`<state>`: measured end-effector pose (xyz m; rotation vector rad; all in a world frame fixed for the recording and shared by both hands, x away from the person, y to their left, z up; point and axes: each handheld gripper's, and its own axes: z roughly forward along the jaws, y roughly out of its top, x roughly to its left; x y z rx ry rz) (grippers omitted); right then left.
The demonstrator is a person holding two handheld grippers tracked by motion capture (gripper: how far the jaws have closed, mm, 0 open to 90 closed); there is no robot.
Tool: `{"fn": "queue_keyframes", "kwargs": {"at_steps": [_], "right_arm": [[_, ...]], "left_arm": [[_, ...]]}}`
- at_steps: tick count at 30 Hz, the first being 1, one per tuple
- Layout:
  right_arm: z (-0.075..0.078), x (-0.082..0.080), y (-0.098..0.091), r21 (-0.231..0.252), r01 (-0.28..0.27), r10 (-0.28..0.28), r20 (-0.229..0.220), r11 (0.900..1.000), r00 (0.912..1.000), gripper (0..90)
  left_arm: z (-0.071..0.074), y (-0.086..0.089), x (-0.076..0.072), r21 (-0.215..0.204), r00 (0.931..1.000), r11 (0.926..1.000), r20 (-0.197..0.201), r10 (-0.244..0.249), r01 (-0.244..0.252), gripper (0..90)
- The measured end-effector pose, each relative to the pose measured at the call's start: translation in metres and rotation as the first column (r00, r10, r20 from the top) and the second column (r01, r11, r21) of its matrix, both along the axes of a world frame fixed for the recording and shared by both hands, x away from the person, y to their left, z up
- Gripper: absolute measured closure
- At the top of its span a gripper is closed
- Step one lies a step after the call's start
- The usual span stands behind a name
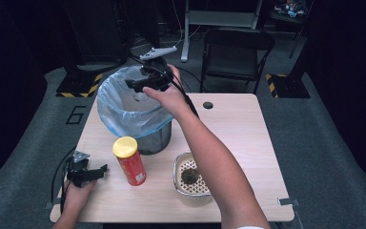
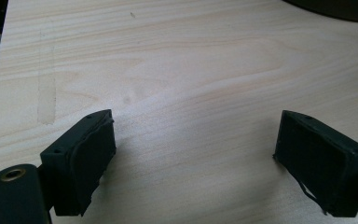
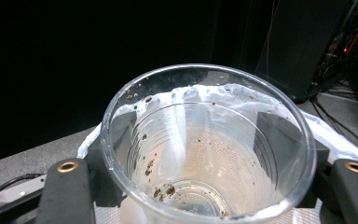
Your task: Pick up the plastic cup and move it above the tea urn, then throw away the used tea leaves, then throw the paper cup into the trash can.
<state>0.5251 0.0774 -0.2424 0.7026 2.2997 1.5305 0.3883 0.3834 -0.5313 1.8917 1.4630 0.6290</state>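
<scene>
In the right gripper view the clear cup (image 3: 205,154) is cut off by the bottom edge, and its wall hides most of both jaws of the right claw (image 3: 205,186). From the high view, the hand (image 1: 171,93) covers much of that claw — the cup shows as a faint blur. The dark lump in the strainer (image 1: 190,175) is too small to identify.

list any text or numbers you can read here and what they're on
"6": painted on the grey floor, left of the table.
Red can with a yellow lid: it has print on its side, too small and blurred to read.
Clear cup, bin and strainer: no text.
</scene>
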Motion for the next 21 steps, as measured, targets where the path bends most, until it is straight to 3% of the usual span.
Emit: {"fn": "queue_keyframes", "kwargs": {"at_steps": [4,6,11,16,18,19,21], "right_arm": [[-0.006,0.004,0.005,-0.008,0.007,-0.007,-0.009,0.9999,0.9999,25.6],[-0.009,0.007,0.007,-0.006,0.004,-0.004,-0.027,1.0000,0.9996,14.5],[-0.012,0.005,0.007,-0.032,0.017,-0.018,-0.018,0.9994,0.9997,11.2],[-0.008,-0.002,0.000,-0.015,0.020,-0.020,-0.001,0.9997,0.9998,11.7],[-0.006,-0.005,-0.005,-0.013,0.017,-0.017,0.004,0.9998,0.9998,11.7],[-0.005,-0.007,-0.008,-0.005,0.019,-0.019,0.007,0.9998,0.9998,11.8],[-0.005,-0.009,-0.013,-0.005,0.024,-0.024,0.012,0.9997,0.9996,12.1]], "left_arm": [[0.000,0.000,0.000,0.000,1.0000,1.0000,0.000,0.000,0.000,11.7],[0.000,0.000,0.000,0.000,1.0000,1.0000,0.000,0.000,0.000,11.7],[0.000,0.000,0.000,0.009,1.0000,0.9999,0.000,-0.005,0.005,11.7],[0.001,-0.001,-0.001,0.005,1.0000,1.0000,-0.006,0.002,-0.002,11.7],[0.002,-0.001,-0.002,0.007,0.9996,0.9999,-0.026,-0.012,0.012,11.7],[0.001,-0.002,-0.002,0.003,1.0000,1.0000,-0.005,-0.002,0.002,11.7],[0.001,-0.003,-0.002,0.002,0.9999,0.9999,-0.013,-0.010,0.010,11.6]]}}
